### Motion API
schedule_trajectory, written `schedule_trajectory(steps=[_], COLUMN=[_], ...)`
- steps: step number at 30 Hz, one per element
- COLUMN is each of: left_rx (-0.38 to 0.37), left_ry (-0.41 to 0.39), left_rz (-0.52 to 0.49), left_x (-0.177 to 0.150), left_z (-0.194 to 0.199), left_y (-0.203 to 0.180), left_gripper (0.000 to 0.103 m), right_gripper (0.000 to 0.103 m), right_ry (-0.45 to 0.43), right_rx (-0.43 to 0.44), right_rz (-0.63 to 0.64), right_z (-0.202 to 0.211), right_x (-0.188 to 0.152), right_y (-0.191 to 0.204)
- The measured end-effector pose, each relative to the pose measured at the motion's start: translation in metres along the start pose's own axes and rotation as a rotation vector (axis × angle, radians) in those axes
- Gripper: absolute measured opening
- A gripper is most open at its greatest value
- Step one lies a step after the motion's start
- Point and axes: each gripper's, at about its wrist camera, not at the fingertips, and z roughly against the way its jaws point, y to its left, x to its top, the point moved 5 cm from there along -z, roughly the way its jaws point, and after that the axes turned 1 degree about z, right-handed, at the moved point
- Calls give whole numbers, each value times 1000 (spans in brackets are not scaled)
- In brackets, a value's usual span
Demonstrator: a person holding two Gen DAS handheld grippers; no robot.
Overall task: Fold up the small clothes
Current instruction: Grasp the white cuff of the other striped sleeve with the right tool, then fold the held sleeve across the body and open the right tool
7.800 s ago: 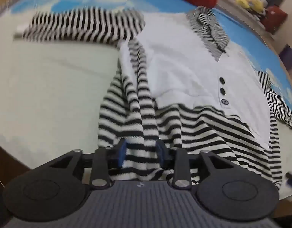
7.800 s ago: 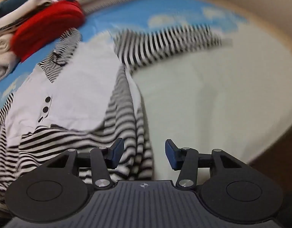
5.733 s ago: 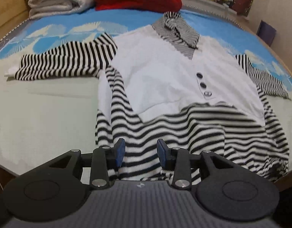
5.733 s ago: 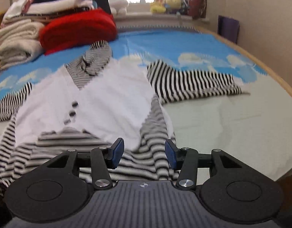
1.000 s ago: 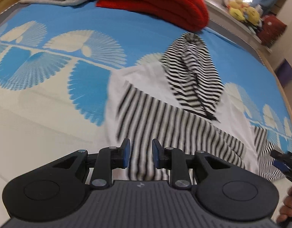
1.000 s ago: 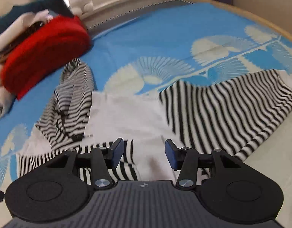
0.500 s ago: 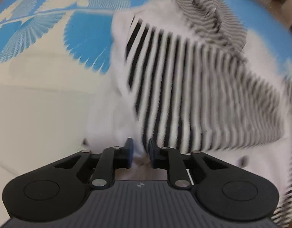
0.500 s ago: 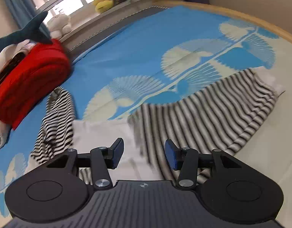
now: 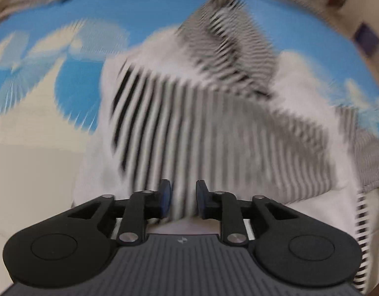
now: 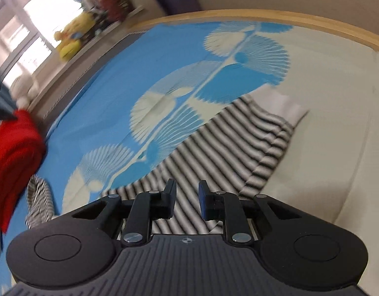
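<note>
Motion blur smears the striped hoodie [image 9: 214, 123] throughout.

A blue bedsheet [image 10: 110, 79] with pale fan-shaped prints covers the bed, turning cream toward its near side. At its far edge a red knit bundle [image 10: 12, 157] rests on it, beside a dark grey plush. Beyond the sheet's far edge runs a windowsill, where a yellow soft toy [image 10: 71, 42] sits. A wooden bed rail [image 10: 300, 24] curves along the sheet's right edge

Bed [image 10: 110, 98] had a blue fan-print sheet; striped hooded top [image 9: 214, 128] lay on it, red folded blanket, probably, [image 10: 14, 153] behind.
</note>
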Motion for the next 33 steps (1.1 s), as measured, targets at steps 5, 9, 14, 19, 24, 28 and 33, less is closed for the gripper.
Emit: schedule_trajectory(steps=[5, 9, 14, 19, 24, 28, 33], left_rx=[-2, -45, -54, -51, -41, -40, -41], left_ry=[-46, -29, -25, -19, -25, -30, -33], left_rz=[-75, -64, -63, -59, -41, -16, 38], left_x=[1, 6, 11, 11, 13, 16, 19], left_z=[11, 9, 0, -1, 0, 2, 6], left_y=[-36, -47, -52, -51, -46, -38, -23], left_gripper=[40, 40, 40, 40, 40, 40, 40], right_gripper=[29, 42, 42, 42, 42, 10, 4], right_ry=[-10, 23, 13, 29, 4, -31, -137], right_rx=[-16, -45, -95, -41, -1, -18, -81], right_rz=[-24, -76, -150, -242, -277, -275, -205], right_z=[-12, -29, -45, -67, -80, -78, -54], right_x=[16, 25, 33, 32, 29, 30, 42], right_y=[-33, -67, -105, -125, -122, -115, -93])
